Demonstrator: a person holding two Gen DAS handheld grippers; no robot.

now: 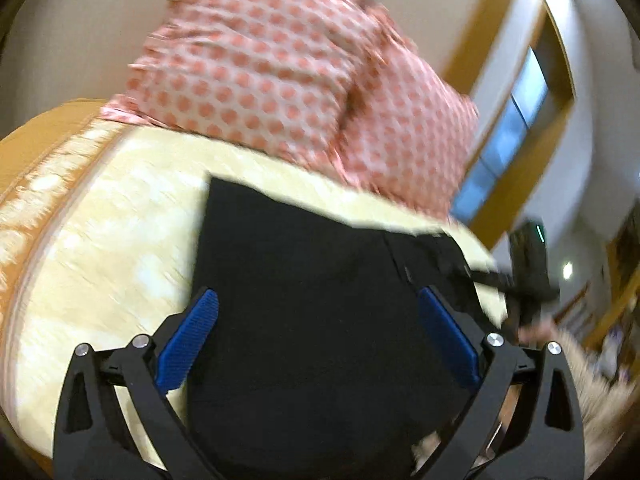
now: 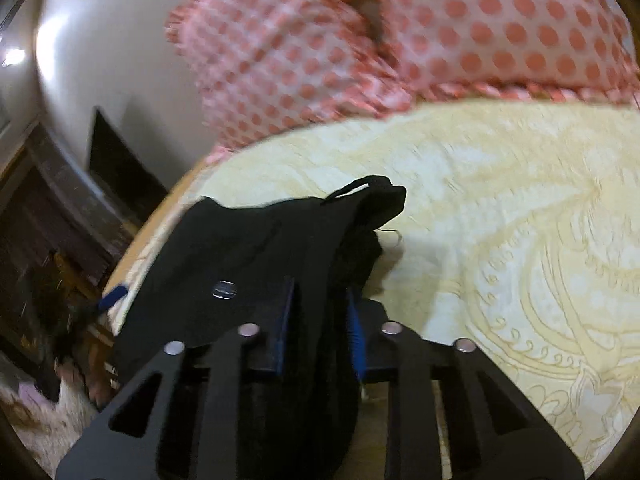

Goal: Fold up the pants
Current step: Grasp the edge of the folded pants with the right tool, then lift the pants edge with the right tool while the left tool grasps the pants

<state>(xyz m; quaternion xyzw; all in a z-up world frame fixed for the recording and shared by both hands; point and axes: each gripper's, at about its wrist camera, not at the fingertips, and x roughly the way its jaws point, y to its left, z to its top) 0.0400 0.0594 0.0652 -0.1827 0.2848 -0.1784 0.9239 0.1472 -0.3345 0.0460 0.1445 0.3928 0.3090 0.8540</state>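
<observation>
Black pants (image 1: 312, 280) lie on a pale yellow patterned bedspread (image 1: 120, 220). My left gripper (image 1: 318, 304) is open, its blue pads (image 1: 188, 344) spread wide above the pants. My right gripper (image 2: 320, 312) is shut on a bunched edge of the pants (image 2: 256, 240), near the silver button (image 2: 225, 289) at the waist. The right gripper also shows in the left wrist view (image 1: 528, 276), at the right end of the pants. Both views are motion-blurred.
Pink pillows with red dots (image 1: 280, 72) lean at the head of the bed. The bed's edge (image 2: 132, 248) drops to dark furniture (image 2: 60, 220) and a rug (image 2: 40, 420) on the left of the right wrist view. A window (image 1: 508, 128) is on the far wall.
</observation>
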